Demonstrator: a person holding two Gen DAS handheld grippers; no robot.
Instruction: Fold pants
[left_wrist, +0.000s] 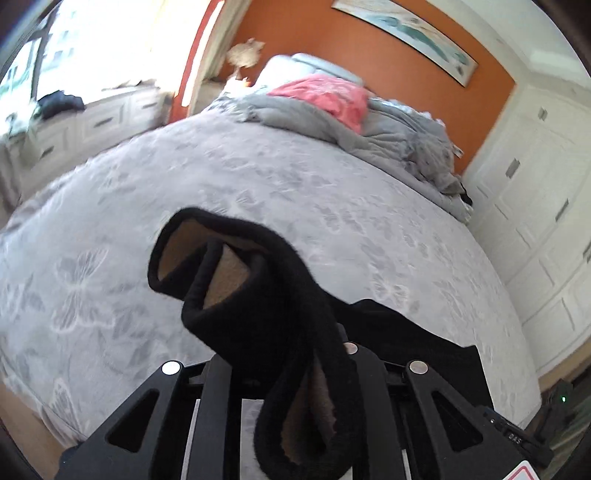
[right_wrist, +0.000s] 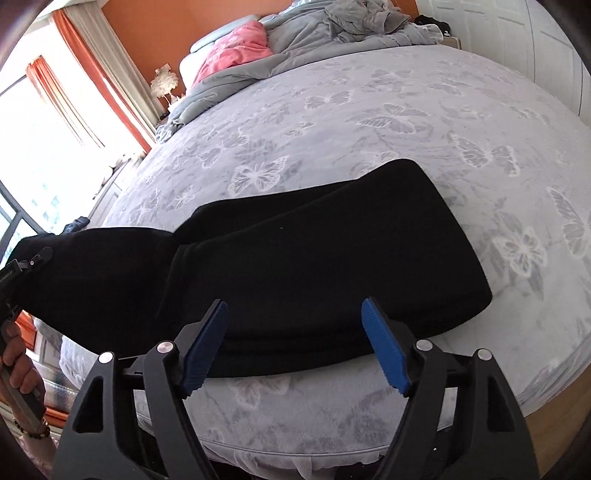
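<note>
A wide bed (right_wrist: 369, 122) under a grey butterfly-print cover fills both views, with a rumpled grey duvet (left_wrist: 388, 136) and a pink blanket (left_wrist: 325, 96) heaped at its far end by the orange wall (left_wrist: 332, 40). The black pants (right_wrist: 314, 258) lie folded across the near edge of the bed, one end drawn up and off to the left. That raised end, showing its tan lining, is clamped in the left gripper (left_wrist: 291, 369), while the right gripper (right_wrist: 295, 332) hovers over the near hem of the pants with its blue pads (right_wrist: 384, 347) spread apart and nothing pinched between them.
</note>
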